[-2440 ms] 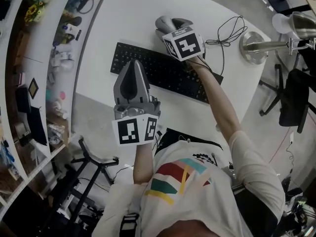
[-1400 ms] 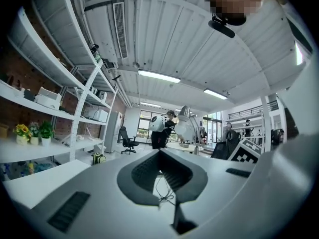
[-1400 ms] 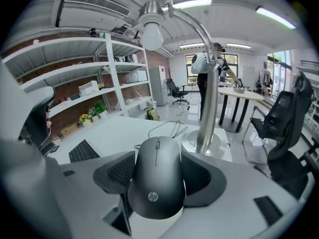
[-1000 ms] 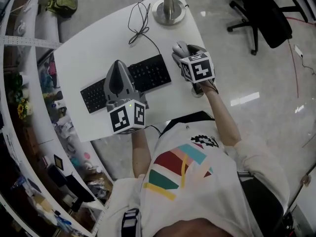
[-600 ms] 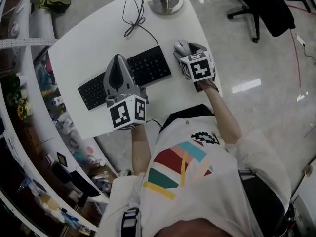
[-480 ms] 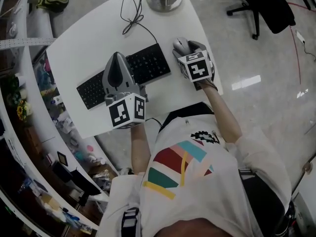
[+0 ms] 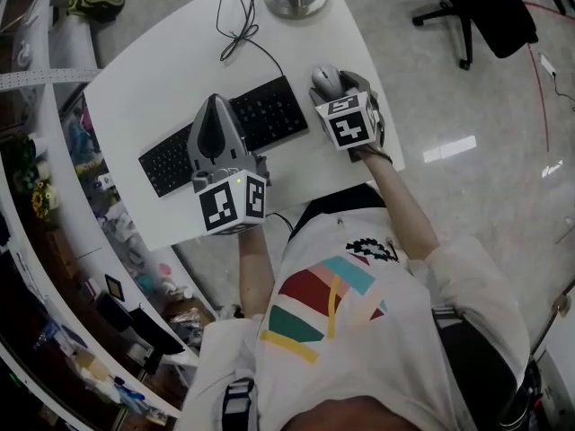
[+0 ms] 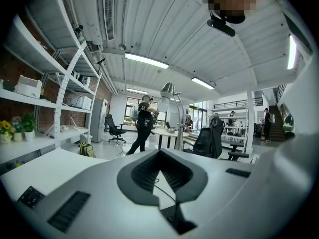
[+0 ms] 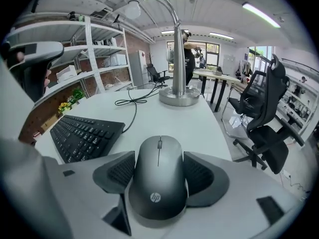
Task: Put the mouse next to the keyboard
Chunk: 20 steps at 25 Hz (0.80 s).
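Right gripper jaws clamp the dark grey rounded mouse at lower centre, just right of the black keyboard. Left gripper is closed on nothing. Placement looks nearly done: next, settle it on the white desk and release.

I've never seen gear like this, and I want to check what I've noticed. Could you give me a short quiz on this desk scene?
1. True or false: the right hand-held gripper is shut on the mouse.
2. In the head view, where is the mouse relative to the keyboard? A) on its keys B) off its right end C) off its left end
3. Fill in: the left hand-held gripper has its jaws ____, with nothing between them.
Key: 1 true; 2 B; 3 together.
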Each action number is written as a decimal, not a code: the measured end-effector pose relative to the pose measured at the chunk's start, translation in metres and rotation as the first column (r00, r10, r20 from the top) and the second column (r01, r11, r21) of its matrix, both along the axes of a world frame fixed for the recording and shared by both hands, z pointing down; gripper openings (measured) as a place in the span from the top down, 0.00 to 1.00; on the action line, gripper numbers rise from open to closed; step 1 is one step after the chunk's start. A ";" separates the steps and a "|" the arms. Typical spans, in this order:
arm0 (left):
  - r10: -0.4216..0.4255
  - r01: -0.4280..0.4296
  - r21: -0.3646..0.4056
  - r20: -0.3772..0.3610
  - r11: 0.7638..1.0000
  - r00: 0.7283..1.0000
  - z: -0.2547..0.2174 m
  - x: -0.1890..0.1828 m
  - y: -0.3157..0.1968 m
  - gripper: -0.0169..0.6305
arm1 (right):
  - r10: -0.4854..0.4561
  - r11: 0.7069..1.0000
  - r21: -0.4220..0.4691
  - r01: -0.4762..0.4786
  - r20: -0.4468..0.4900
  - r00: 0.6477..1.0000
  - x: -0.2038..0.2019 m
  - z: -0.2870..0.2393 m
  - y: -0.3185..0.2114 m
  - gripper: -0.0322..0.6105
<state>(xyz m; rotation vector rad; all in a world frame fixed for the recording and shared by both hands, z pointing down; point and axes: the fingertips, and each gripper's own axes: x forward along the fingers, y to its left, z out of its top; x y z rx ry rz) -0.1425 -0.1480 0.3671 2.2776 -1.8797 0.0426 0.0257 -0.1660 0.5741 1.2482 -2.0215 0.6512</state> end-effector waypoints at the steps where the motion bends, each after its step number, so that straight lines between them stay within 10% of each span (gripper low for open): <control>1: 0.001 -0.001 0.006 0.001 1.000 1.000 -0.002 0.000 0.000 0.91 | -0.003 1.000 -0.011 0.003 0.004 1.000 -0.001 0.000 0.000 0.49; 11: -0.017 0.018 0.130 -0.009 0.991 1.000 -0.055 0.000 0.004 0.91 | -0.062 0.981 0.189 0.041 0.105 0.993 -0.003 -0.114 -0.015 0.49; 20: -0.046 0.055 0.275 -0.037 0.960 0.998 -0.129 0.000 0.033 0.91 | -0.267 0.860 0.501 0.098 0.278 0.923 -0.034 -0.282 0.014 0.57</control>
